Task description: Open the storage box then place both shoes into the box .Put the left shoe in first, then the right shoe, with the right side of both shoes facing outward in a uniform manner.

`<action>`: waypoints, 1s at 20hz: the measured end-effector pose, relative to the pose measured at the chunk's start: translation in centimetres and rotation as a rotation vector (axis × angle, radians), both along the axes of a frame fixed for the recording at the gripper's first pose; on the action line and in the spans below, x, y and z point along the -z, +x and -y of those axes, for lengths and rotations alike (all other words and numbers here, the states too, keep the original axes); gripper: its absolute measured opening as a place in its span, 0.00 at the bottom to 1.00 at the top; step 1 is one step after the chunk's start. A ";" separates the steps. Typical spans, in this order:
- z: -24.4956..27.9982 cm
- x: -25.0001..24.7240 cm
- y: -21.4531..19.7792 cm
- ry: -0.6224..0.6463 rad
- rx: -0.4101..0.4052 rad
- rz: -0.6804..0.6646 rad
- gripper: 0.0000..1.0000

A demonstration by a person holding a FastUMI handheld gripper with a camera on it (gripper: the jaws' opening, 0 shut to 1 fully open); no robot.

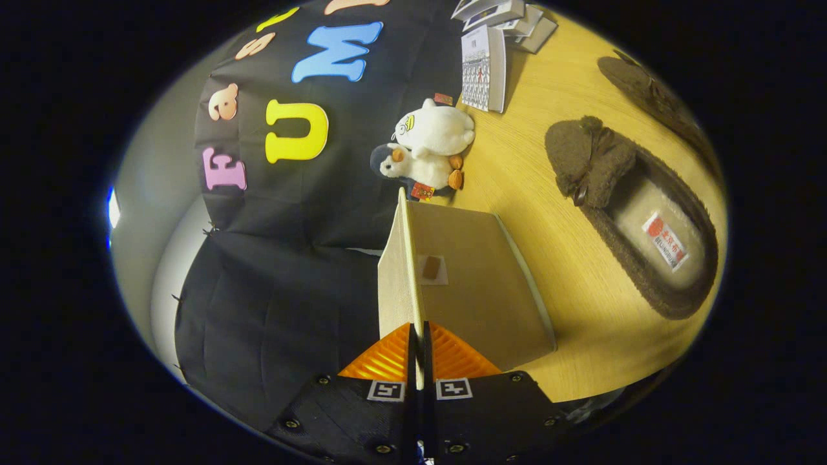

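Note:
My gripper (417, 349) is shut on the thin edge of the storage box's lid (408, 271), which stands lifted on edge straight ahead of the fingers. The beige box (481, 290) lies just right of the lid on the wooden table, with a small brown patch on its face. A brown fuzzy slipper (630, 213) with a bow and a pale insole lies on the table to the right of the box. A second brown slipper (652, 90) lies farther off, beyond the first.
Two plush penguins (429, 145) sit just beyond the box against the black cloth wall. A desk calendar (484, 68) and a stack of small boxes (510, 19) stand farther back. The wooden table (536, 116) stretches right of the box.

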State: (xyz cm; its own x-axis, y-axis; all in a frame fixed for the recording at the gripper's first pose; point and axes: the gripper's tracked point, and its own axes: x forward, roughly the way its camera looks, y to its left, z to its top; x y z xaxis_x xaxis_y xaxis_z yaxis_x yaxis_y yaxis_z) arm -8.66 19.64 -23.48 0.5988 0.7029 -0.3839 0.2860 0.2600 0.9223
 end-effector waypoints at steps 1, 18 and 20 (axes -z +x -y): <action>0.0 -0.9 0.2 -0.012 -0.004 0.019 0.03; -9.0 -14.5 4.6 -0.087 -0.122 0.257 0.02; -10.7 -15.3 4.7 -0.104 -0.139 0.271 0.02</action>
State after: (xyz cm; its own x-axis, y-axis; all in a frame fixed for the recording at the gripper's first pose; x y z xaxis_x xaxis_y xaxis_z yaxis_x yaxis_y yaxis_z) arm -3.92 30.31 -8.17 0.5899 0.7507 -0.2974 -0.0112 0.3759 0.9266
